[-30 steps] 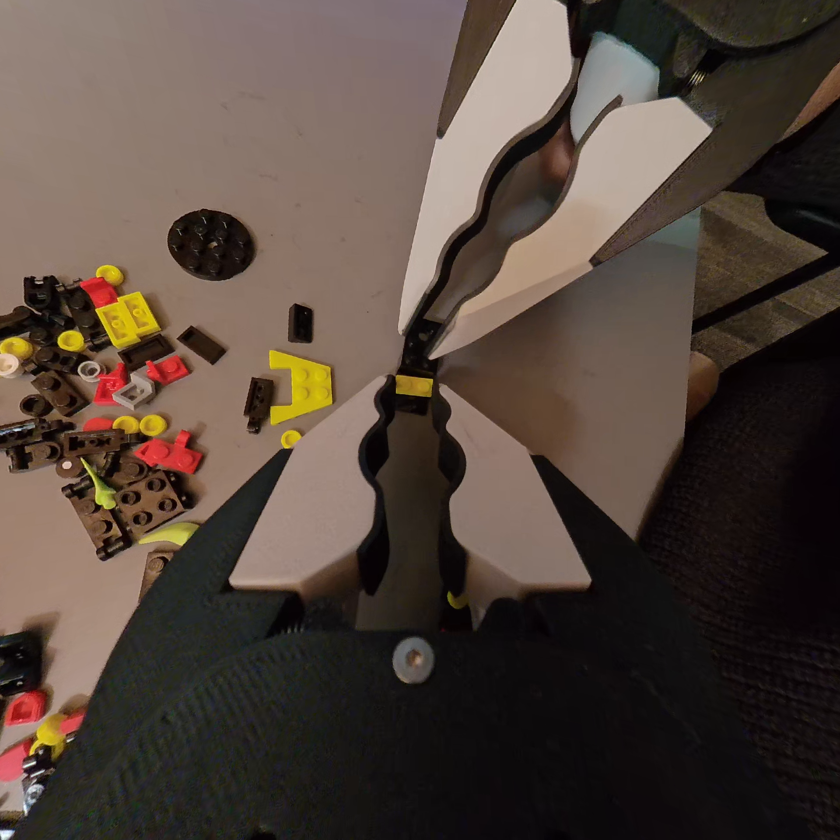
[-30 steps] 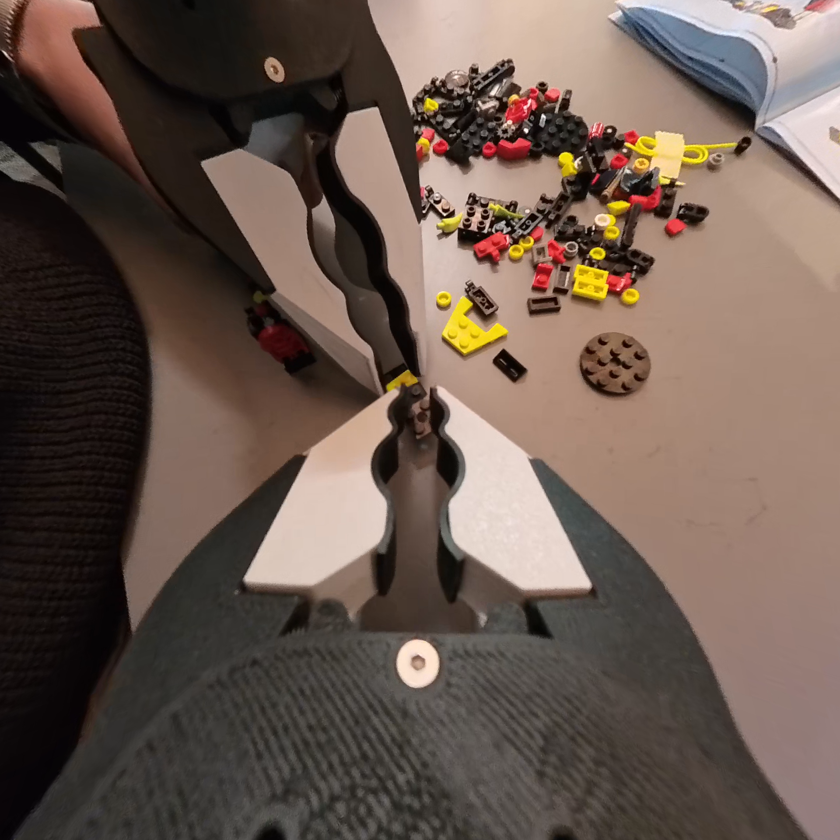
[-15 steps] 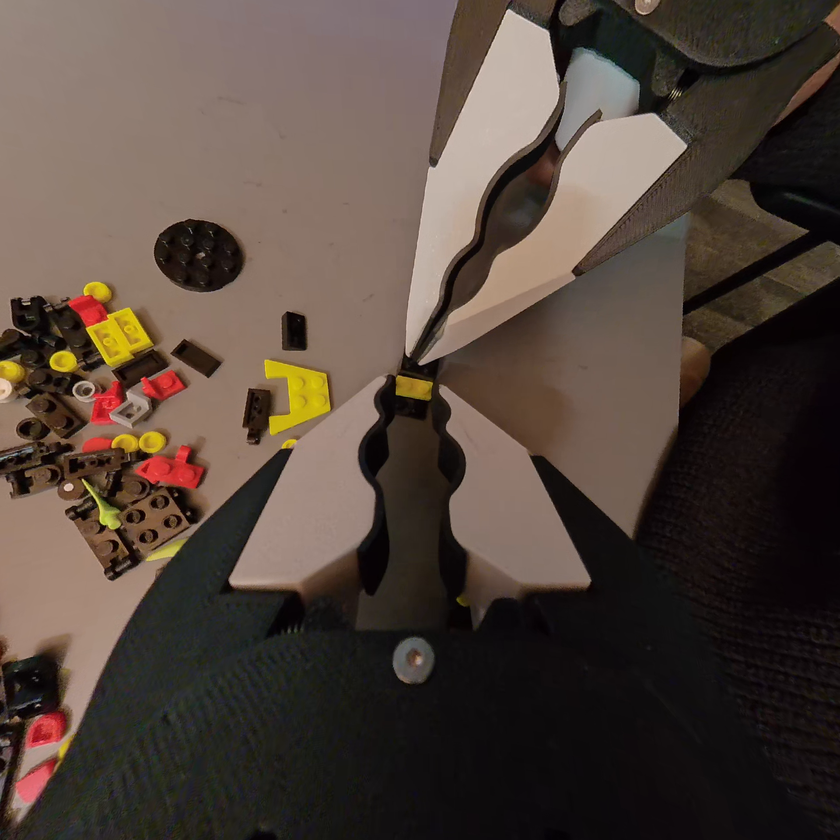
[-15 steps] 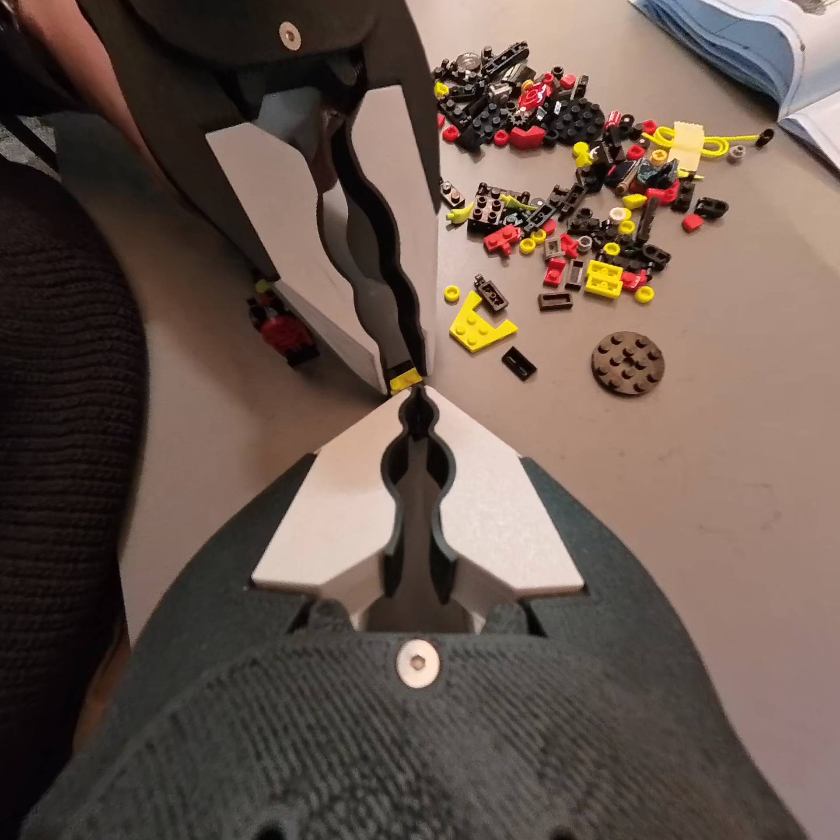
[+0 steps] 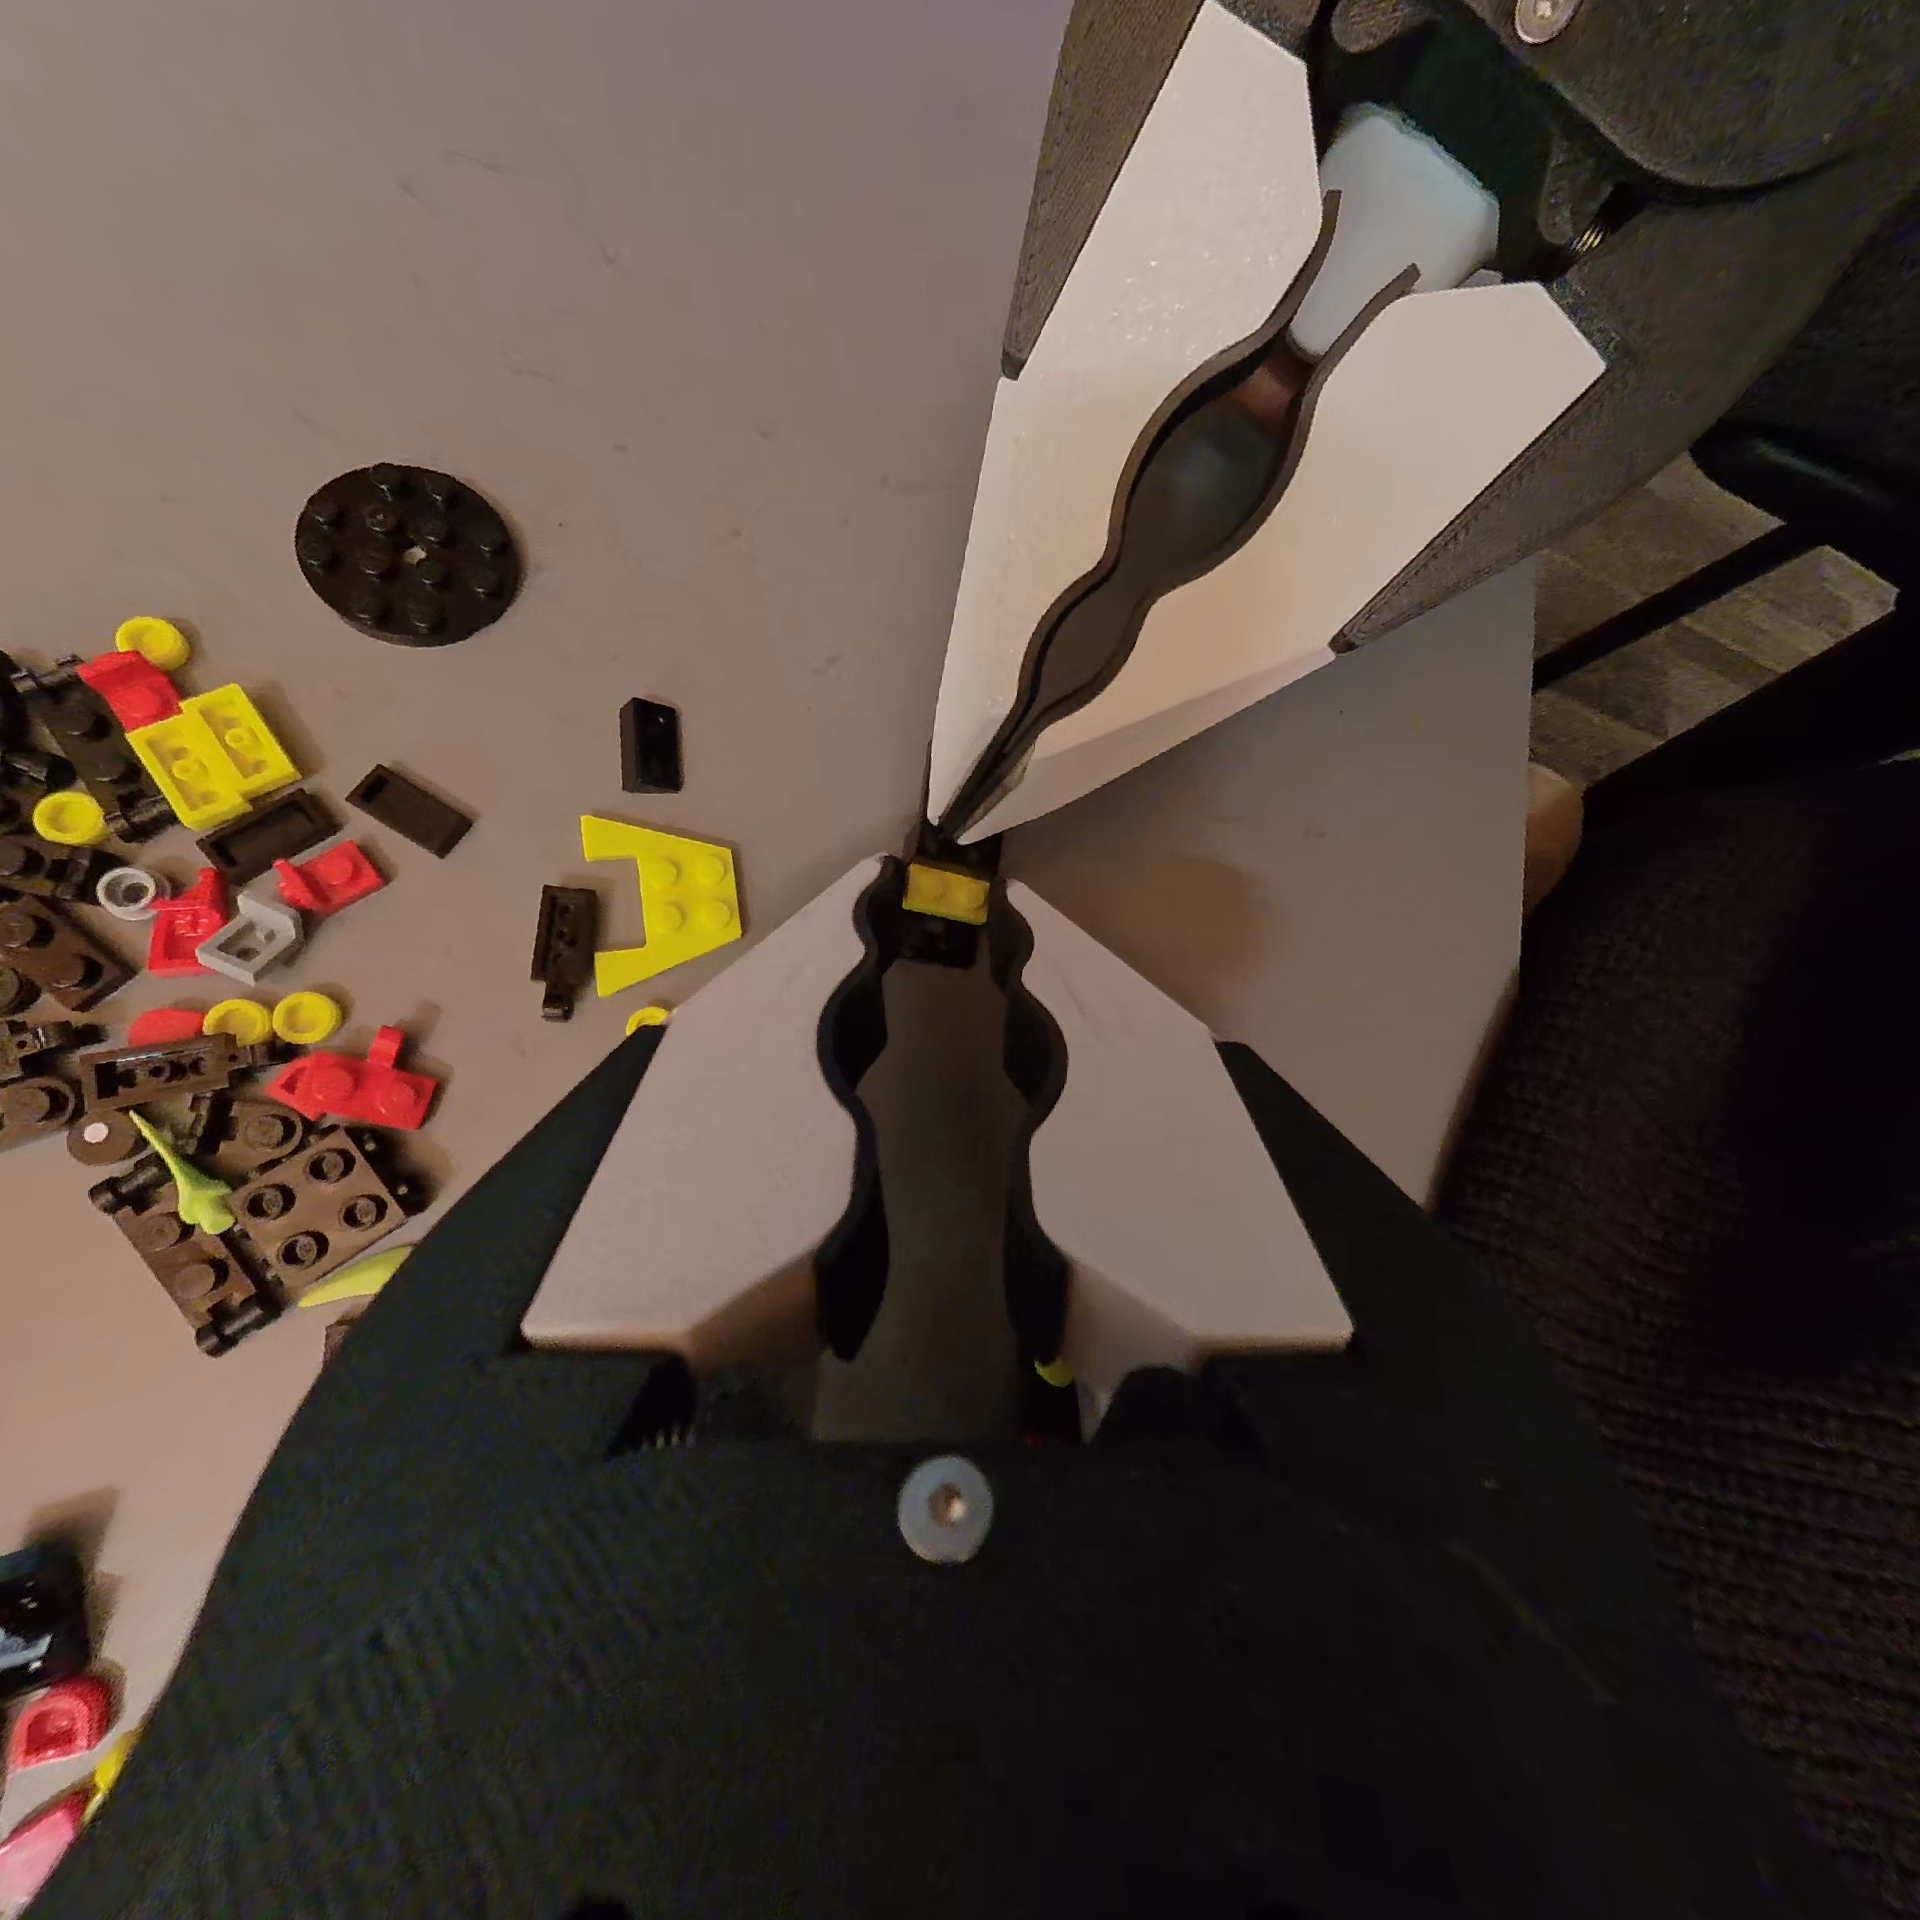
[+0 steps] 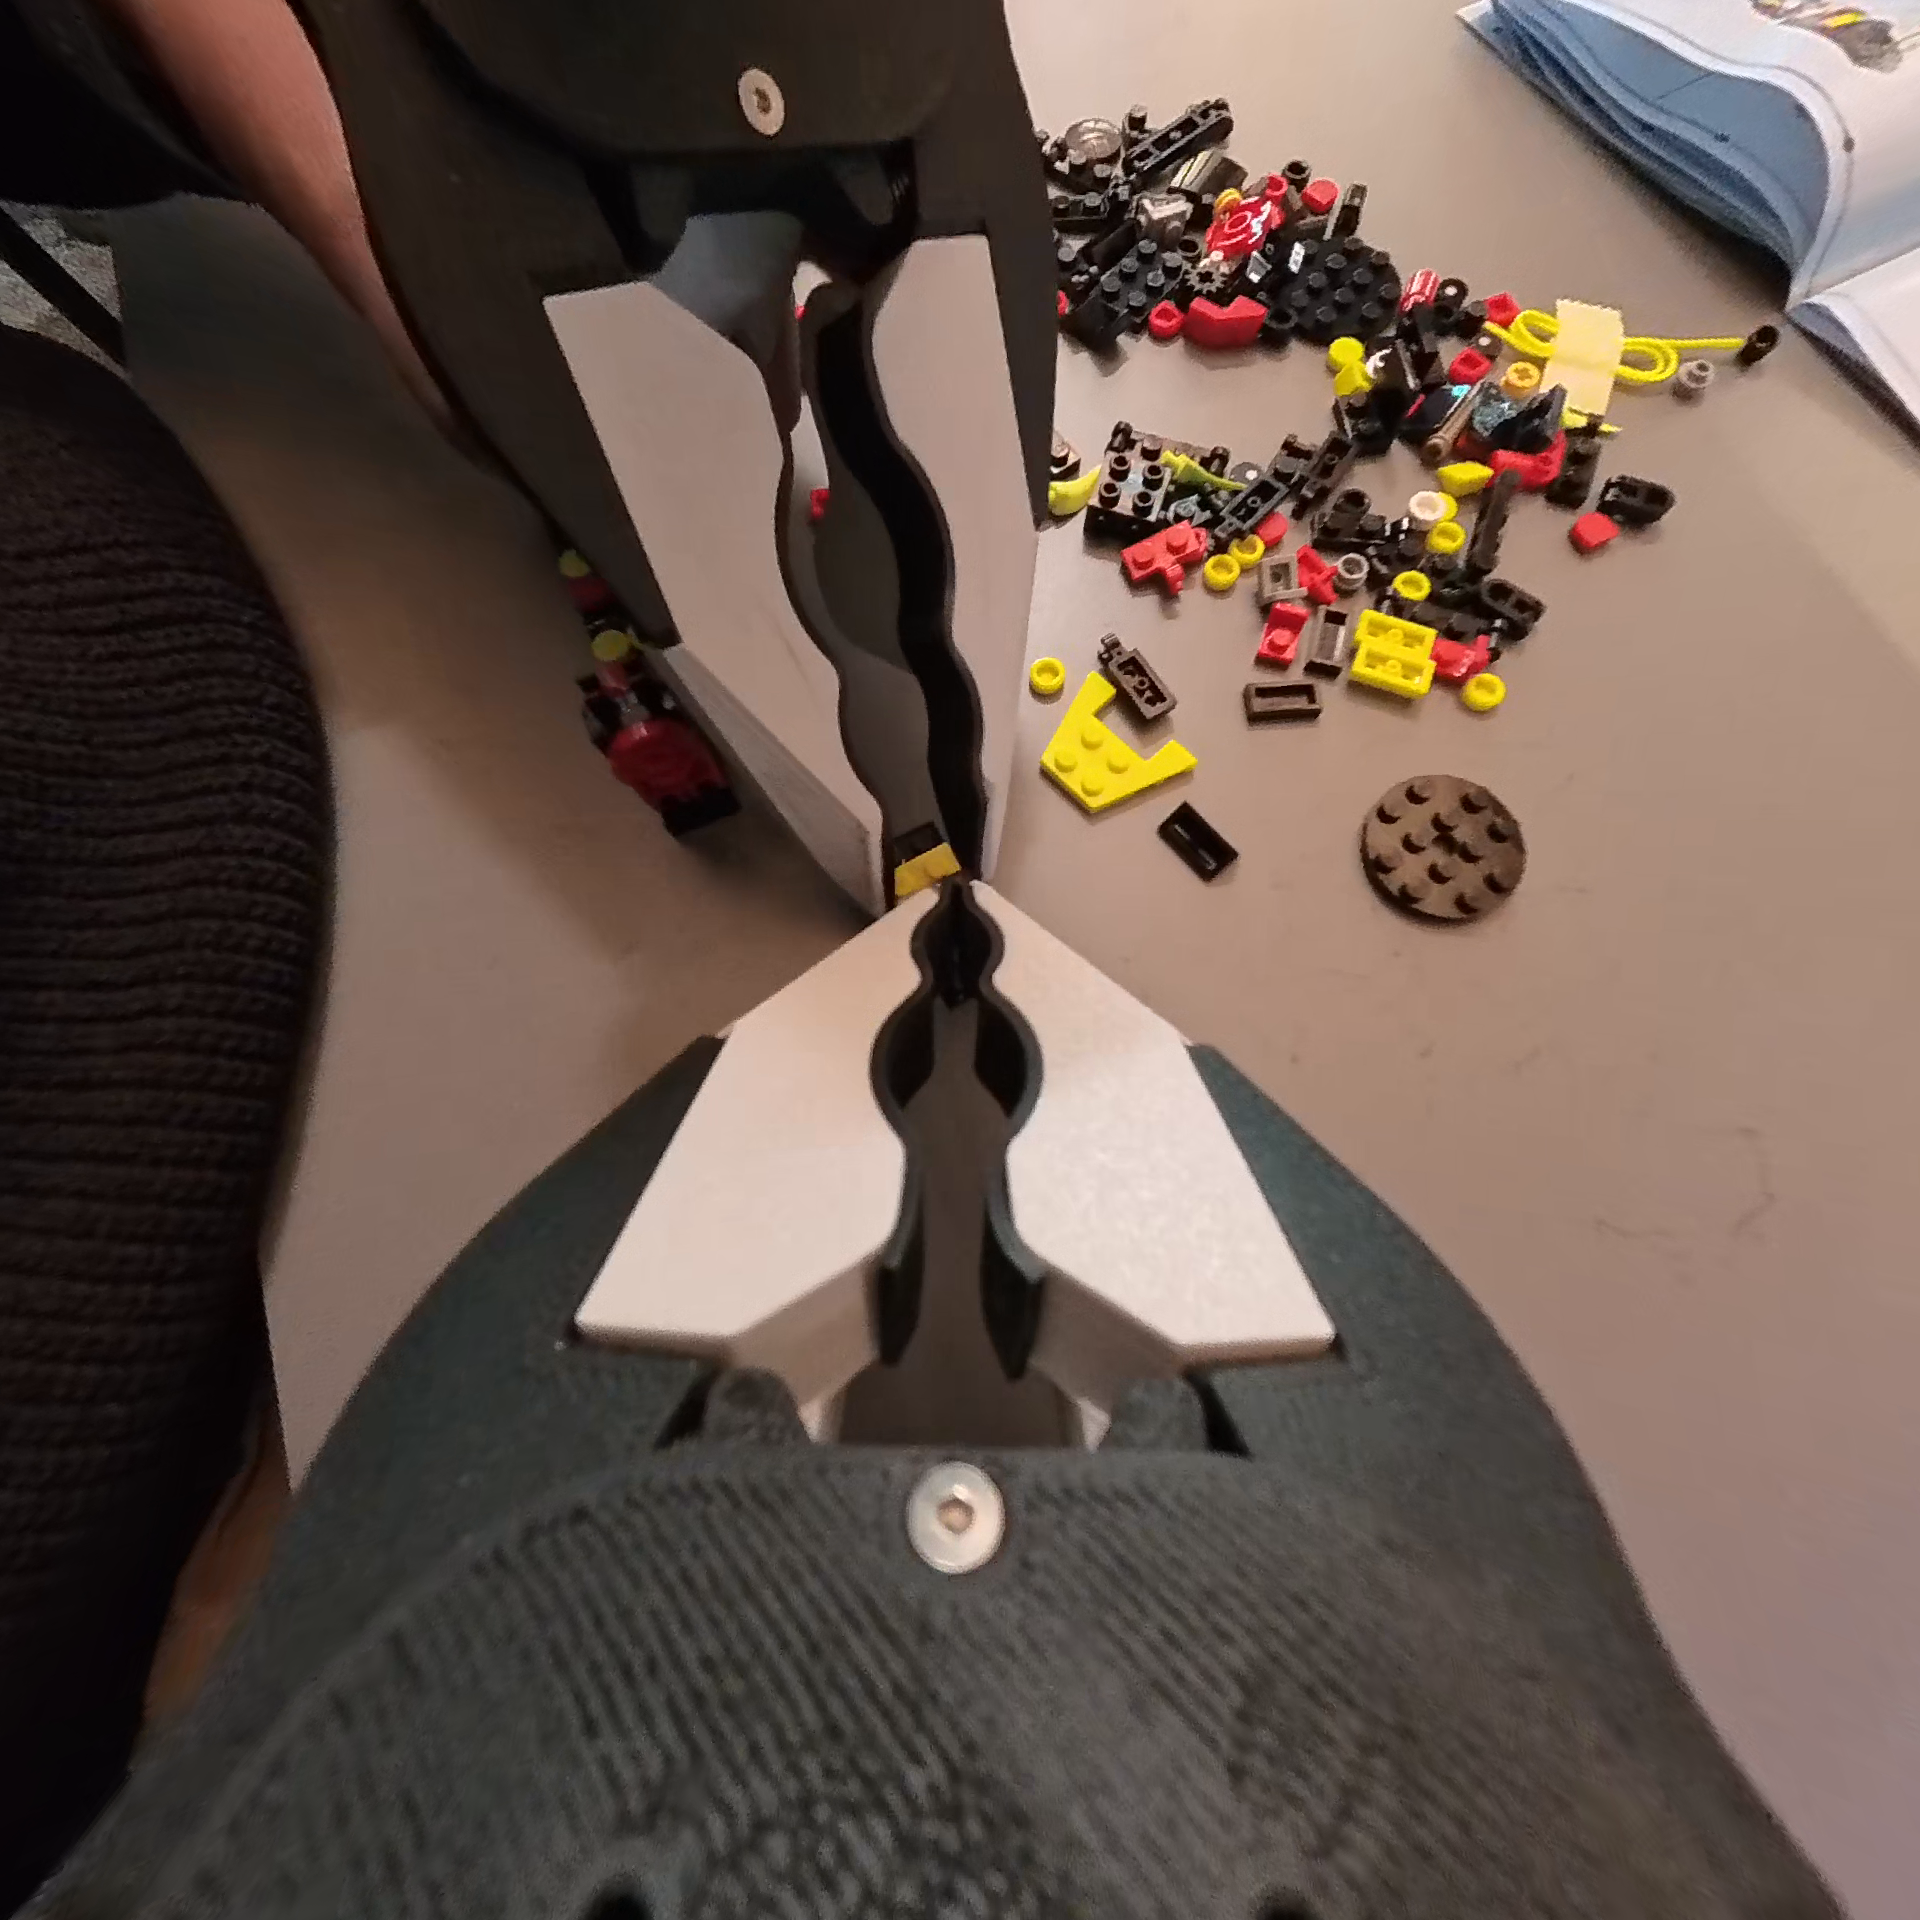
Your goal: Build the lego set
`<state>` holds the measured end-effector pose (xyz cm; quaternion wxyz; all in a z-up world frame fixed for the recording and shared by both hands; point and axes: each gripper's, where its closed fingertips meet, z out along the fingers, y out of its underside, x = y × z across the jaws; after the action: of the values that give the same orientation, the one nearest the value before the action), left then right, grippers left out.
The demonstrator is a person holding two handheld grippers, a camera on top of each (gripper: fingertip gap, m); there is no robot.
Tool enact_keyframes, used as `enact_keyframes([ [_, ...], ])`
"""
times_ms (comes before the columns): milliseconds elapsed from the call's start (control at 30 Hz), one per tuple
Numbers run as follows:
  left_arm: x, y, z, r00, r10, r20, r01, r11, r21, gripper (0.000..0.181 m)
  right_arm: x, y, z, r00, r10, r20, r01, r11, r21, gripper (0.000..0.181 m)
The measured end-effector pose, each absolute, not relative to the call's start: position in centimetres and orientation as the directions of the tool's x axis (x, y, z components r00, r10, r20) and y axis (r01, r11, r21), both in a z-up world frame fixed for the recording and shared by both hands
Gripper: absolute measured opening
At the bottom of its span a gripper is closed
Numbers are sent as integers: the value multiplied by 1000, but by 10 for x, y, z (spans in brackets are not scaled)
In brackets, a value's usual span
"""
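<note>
My left gripper (image 5: 943, 878) is shut on a small black piece topped by a yellow plate (image 5: 945, 896), held above the grey table (image 5: 623, 312). My right gripper (image 5: 951, 821) comes in from the upper right and meets it tip to tip. In the right wrist view my right gripper (image 6: 956, 896) is shut on a thin black piece (image 6: 951, 961), mostly hidden between the pads. The left gripper (image 6: 930, 854) reaches down from above with the yellow plate (image 6: 920, 873) at its tips. The black piece touches the yellow-topped piece.
Loose on the table are a yellow wedge plate (image 6: 1107, 753), a black round plate (image 6: 1442, 847) and a pile of black, red and yellow pieces (image 6: 1351, 468). An open booklet (image 6: 1714, 135) lies far right. A small red and black assembly (image 6: 655, 758) stands near the table edge by a dark sleeve. Only a small space, under 4 cm, lies between the two pairs of fingers.
My right gripper has closed tighter and moved in against the left one. The black piece that showed between the two grippers is now almost hidden. The left gripper keeps its hold.
</note>
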<state>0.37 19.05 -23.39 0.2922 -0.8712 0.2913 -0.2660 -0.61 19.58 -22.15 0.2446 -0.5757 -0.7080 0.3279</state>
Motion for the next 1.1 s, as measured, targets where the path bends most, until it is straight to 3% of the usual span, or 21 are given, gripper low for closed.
enact_keyframes([
  [267,1,188,-231,693,-676,250,-377,-636,-674,26,-7,194,-222,-225,974,-21,651,134,-747,0],
  [1100,0,189,-231,698,-691,187,-411,-600,-687,13,-7,195,-222,-225,974,-27,651,130,-748,0],
])
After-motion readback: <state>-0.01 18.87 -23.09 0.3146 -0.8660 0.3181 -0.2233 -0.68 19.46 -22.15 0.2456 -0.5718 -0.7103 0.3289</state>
